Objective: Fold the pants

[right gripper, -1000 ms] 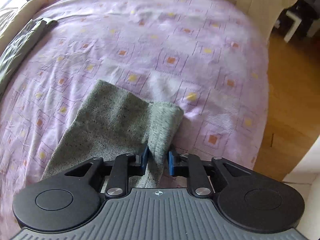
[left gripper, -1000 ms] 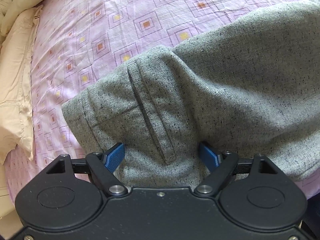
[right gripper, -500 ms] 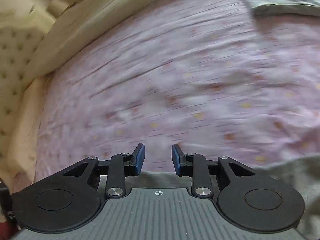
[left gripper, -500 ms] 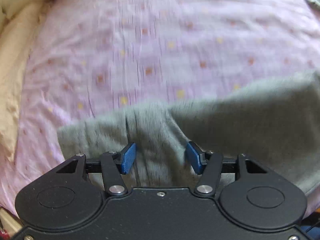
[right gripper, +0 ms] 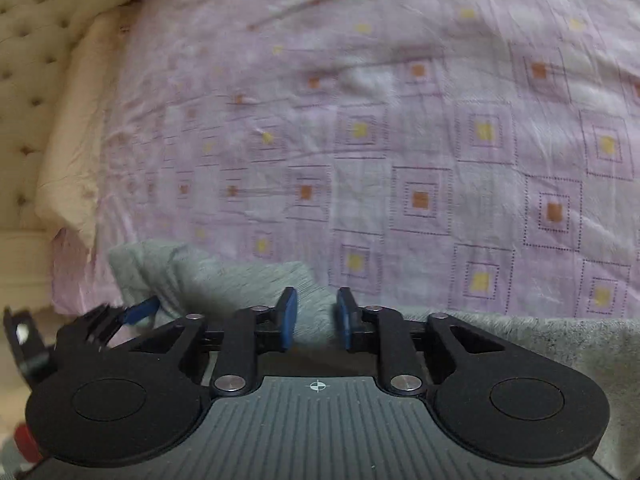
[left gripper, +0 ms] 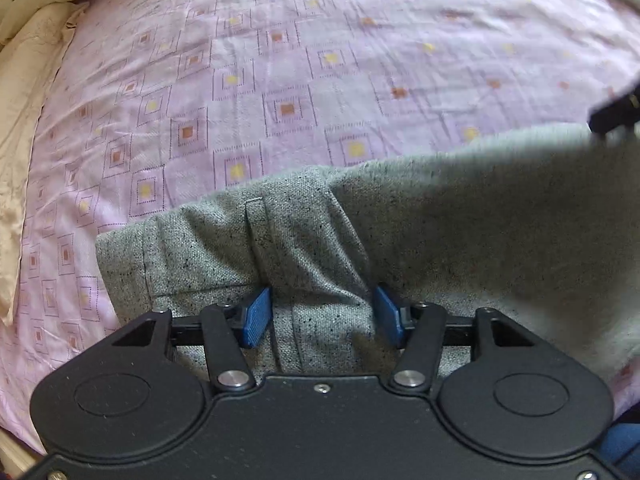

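Lilac bedding printed with small squares (left gripper: 288,92) fills both wrist views, and the grey speckled pants (left gripper: 460,248) lie on it along the near edge.

Nearest in the left wrist view, the left gripper (left gripper: 322,316) points steeply down over the waistband end. A bunched ridge of grey cloth, with a belt loop (left gripper: 256,232) running up it, rises between the blue pads. The jaws are closing, narrower than a second ago, and both pads seem to touch the ridge's flanks, though I cannot tell how firmly they press.

In the right wrist view, the right gripper (right gripper: 316,318) has travelled a long way. A second ago it held the leg end with open bedding and the wooden floor ahead; now it sits just beside the left gripper, whose blue pad (right gripper: 140,312) shows at the lower left, with the tufted headboard (right gripper: 36,40) beyond. Its jaws are closing on a fold of grey cloth that fills the narrow gap, apparently pinched.

My reading is that the leg end has been carried over to the waistband, halving the length.

The pants' long axis runs sideways across the left view, waistband corner (left gripper: 120,248) at the left and the doubled cloth stretching off right. Farther off lie a cream pillow (left gripper: 24,128) and bare bedding.
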A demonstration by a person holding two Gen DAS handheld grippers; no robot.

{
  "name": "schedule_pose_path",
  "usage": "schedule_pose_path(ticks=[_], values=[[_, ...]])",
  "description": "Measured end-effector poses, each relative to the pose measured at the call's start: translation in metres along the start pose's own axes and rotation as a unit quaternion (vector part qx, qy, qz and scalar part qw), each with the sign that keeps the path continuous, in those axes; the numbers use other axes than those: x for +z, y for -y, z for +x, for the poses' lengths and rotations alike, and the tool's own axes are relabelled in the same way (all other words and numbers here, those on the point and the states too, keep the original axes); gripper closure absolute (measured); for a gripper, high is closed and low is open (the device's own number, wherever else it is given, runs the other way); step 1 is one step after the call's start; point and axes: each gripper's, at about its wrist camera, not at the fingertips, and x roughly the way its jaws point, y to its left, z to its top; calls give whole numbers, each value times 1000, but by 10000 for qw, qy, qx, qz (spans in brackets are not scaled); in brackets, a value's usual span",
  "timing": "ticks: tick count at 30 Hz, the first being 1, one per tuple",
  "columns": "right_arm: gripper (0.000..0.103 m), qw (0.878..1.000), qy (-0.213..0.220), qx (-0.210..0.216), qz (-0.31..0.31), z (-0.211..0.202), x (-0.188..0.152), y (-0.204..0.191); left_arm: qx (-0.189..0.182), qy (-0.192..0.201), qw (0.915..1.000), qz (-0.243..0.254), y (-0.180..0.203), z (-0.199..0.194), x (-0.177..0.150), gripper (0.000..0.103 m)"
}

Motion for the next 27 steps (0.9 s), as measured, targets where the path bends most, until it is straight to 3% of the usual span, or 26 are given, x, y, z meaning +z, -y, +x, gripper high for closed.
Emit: schedule_pose_path(ticks=[3, 5, 8, 10, 12, 15, 17, 19, 23, 27], values=[[87, 9975, -16, -330, -631, 0, -39, -16, -377, 551, 9972, -335, -13, -33, 5, 46], [88, 9960, -164, -492, -734, 10, -62, -17, -407, 811, 9954, -313, -13, -47, 19, 46], [88, 9905, -257, -859, -1045, 27, -87, -21, -470, 938, 9945, -50, 1, -43, 56, 46], [88, 9895, -297, -953, -1049, 33, -98, -22, -303, 962, 9948, 127, 18, -34, 79, 46], [88, 9934, -120, -833, -784, 26, -103, -19, -185, 856, 9958, 267, 35, -17, 102, 45], [87, 9968, 316, -676, -273, 4, -98, -8, -412, -65, 9981, 459, 55, 23, 123, 45], [87, 9955, 639, -701, -43, -12, -88, -2, -667, -706, 9933, 626, 68, 45, 121, 49], [87, 9925, 994, -703, 119, -32, -77, 5, -1010, -864, 9878, 812, 77, 47, 107, 55], [87, 9844, 1627, -578, 342, -67, -52, 18, -1061, -108, 9872, 1188, 84, 12, 60, 57], [87, 9887, 1405, -246, 462, -57, -16, 24, -901, 460, 9855, 1362, 92, -9, 16, 56]])
